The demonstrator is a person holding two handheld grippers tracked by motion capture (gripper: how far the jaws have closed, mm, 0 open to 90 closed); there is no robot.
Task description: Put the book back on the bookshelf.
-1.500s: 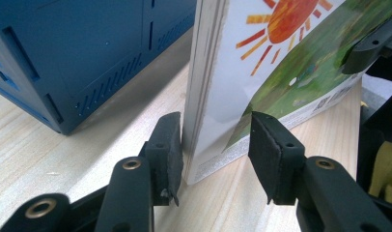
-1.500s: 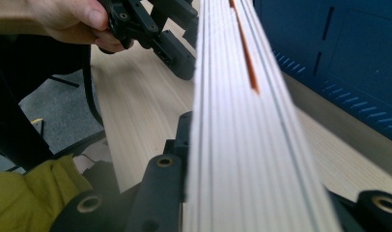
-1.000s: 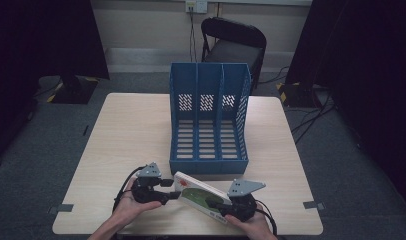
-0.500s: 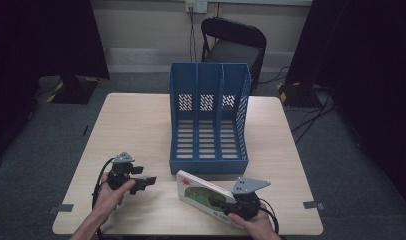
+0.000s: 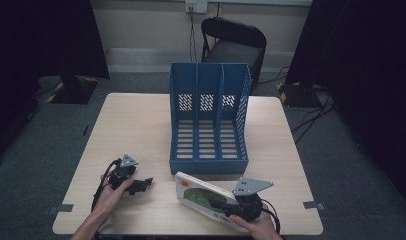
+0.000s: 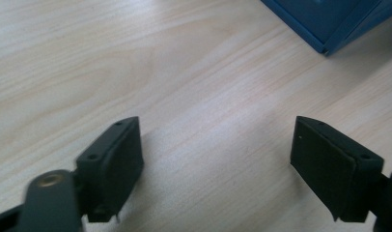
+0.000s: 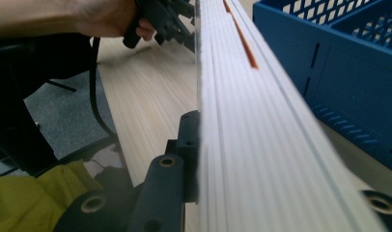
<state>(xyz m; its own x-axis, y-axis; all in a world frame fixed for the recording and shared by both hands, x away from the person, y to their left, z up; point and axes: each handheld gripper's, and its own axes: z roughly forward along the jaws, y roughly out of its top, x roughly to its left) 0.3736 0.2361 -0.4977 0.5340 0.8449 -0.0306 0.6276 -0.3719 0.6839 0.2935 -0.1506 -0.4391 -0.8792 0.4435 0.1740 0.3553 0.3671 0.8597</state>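
1. Fingers (image 6: 112, 164) of the left gripper (image 5: 140, 185) stand spread wide with bare desk (image 5: 136, 125) between them; they have just been opening, and nothing is held.
2. Left gripper sits low over the desk's near left part, held by the left hand (image 5: 111, 192), its fingers pointing right toward the book (image 5: 203, 192) but well apart from it.
3. Right gripper (image 5: 226, 207) pinches the book: in the right gripper view one finger (image 7: 189, 154) presses flat against the book's side (image 7: 252, 159), and the page edges run away from the camera.
4. The book has a white cover with green and red print. It lies tilted at the near edge of the desk, its far corner just in front of the blue file rack (image 5: 209, 120), its near end in the right gripper.
5. The right hand (image 5: 261, 227) holds that gripper at the bottom of the high view.
6. The rack stands in the middle of the desk, with three compartments, open toward the person; its low front lip is near the book's far corner, though I cannot tell whether they touch.
7. A black chair (image 5: 233, 45) stands beyond the desk.
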